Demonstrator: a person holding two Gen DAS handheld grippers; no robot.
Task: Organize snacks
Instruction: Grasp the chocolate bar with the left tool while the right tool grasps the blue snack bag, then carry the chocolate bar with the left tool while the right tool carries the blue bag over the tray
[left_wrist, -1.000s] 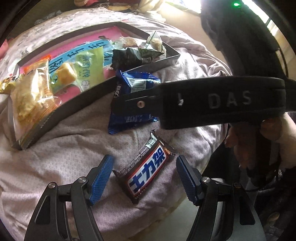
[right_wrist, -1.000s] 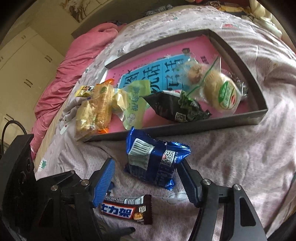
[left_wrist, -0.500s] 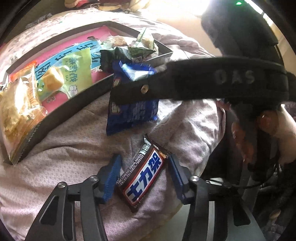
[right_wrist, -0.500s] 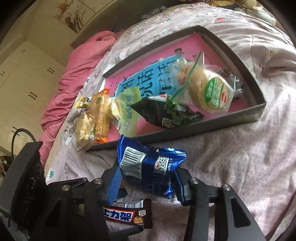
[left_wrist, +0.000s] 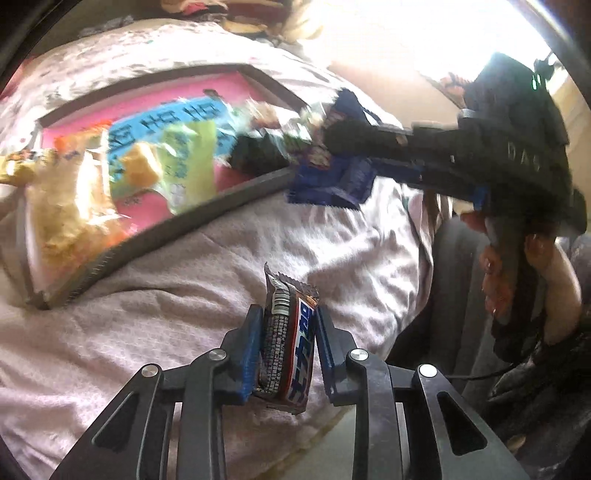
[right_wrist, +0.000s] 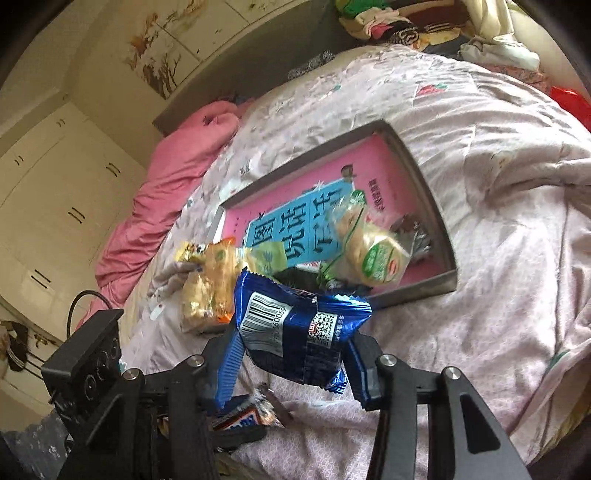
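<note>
My left gripper (left_wrist: 286, 334) is shut on a brown chocolate bar (left_wrist: 290, 343) and holds it on edge above the pink bedspread. The bar's end also shows in the right wrist view (right_wrist: 247, 417). My right gripper (right_wrist: 291, 354) is shut on a blue foil snack bag (right_wrist: 299, 332) and holds it in the air by the near edge of the grey tray (right_wrist: 432, 206). From the left wrist view the blue bag (left_wrist: 332, 173) hangs at the tray's right corner (left_wrist: 258, 184). The tray holds several snack packets on a pink and blue sheet.
A yellow cracker packet (right_wrist: 210, 284) lies over the tray's left end (left_wrist: 70, 206). A round bun in a clear bag (right_wrist: 373, 251) and a dark packet (left_wrist: 255, 155) lie inside. A pink quilt (right_wrist: 166, 199) lies at the far left. The bed edge (left_wrist: 417, 229) drops off to the right.
Both grippers closed on their snacks and lifted them off the bedspread. The right gripper carried the blue bag up toward the tray. The chocolate bar turned on edge between the left fingers.
</note>
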